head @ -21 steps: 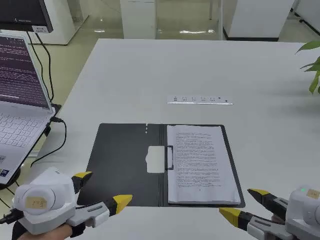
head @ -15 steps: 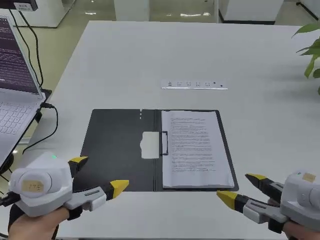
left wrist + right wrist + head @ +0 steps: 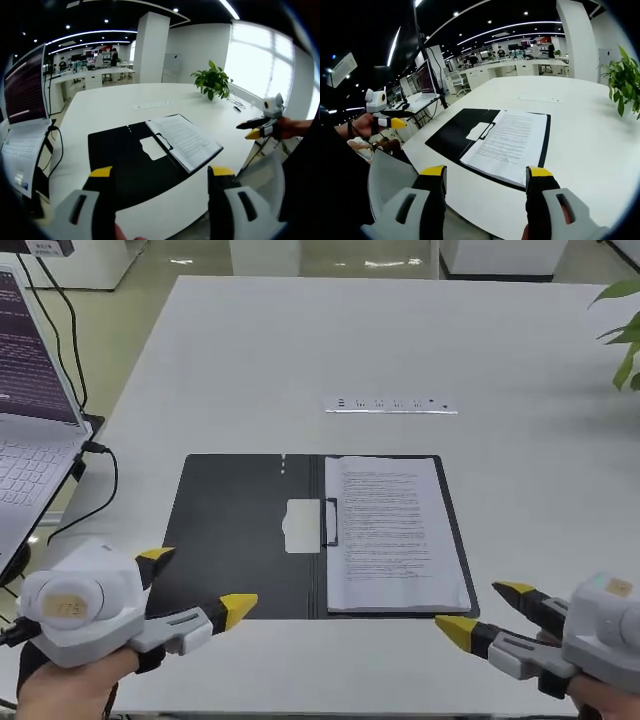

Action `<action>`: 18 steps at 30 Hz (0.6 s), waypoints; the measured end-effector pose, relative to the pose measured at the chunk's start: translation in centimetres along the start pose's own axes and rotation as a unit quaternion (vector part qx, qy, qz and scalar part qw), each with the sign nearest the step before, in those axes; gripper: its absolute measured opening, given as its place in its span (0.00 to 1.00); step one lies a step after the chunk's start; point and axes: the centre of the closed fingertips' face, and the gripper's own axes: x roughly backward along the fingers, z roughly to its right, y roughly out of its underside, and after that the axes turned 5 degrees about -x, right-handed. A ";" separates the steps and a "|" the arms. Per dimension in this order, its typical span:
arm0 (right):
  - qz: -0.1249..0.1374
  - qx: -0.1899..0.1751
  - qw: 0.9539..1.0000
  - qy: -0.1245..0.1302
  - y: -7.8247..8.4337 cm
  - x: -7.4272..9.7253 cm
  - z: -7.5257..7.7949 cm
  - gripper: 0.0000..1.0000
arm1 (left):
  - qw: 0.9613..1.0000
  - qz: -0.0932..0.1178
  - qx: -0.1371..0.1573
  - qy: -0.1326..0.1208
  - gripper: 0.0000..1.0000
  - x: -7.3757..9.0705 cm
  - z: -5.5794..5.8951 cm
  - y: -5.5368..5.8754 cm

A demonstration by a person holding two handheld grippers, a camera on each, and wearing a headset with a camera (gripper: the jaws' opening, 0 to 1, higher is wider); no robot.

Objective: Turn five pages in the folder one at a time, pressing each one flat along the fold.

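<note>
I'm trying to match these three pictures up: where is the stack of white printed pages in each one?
Head view: the stack of white printed pages lies right of centre, on the right half of the open black folder.
Left gripper view: the pages sit just right of centre, slanting.
Right gripper view: the pages sit at centre.
Shared landmark: the long white socket strip beyond the folder's far edge.

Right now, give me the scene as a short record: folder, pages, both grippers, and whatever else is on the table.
folder: black, open flat on the white table
pages: printed stack on the right half, clip at its left edge
left gripper: open, empty, by the folder's near left corner
right gripper: open, empty, by the near right corner
other: laptop at left, power strip beyond the folder, plant far right
</note>
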 end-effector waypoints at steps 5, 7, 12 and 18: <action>-0.005 0.005 1.000 -0.003 0.2 0.0 0.0 0.64 | 1.000 -0.003 0.000 -0.003 0.75 0.1 -0.2 0.2; -0.005 0.005 1.000 -0.004 0.2 0.0 0.0 0.64 | 1.000 -0.002 0.001 -0.004 0.75 0.2 -0.2 0.2; -0.007 0.006 1.000 -0.007 0.3 -0.1 -0.2 0.65 | 1.000 -0.004 0.001 -0.004 0.75 0.3 -0.1 0.3; -0.011 0.008 1.000 -0.007 0.5 -0.1 -0.2 0.65 | 1.000 -0.003 0.000 -0.003 0.76 0.3 0.0 0.3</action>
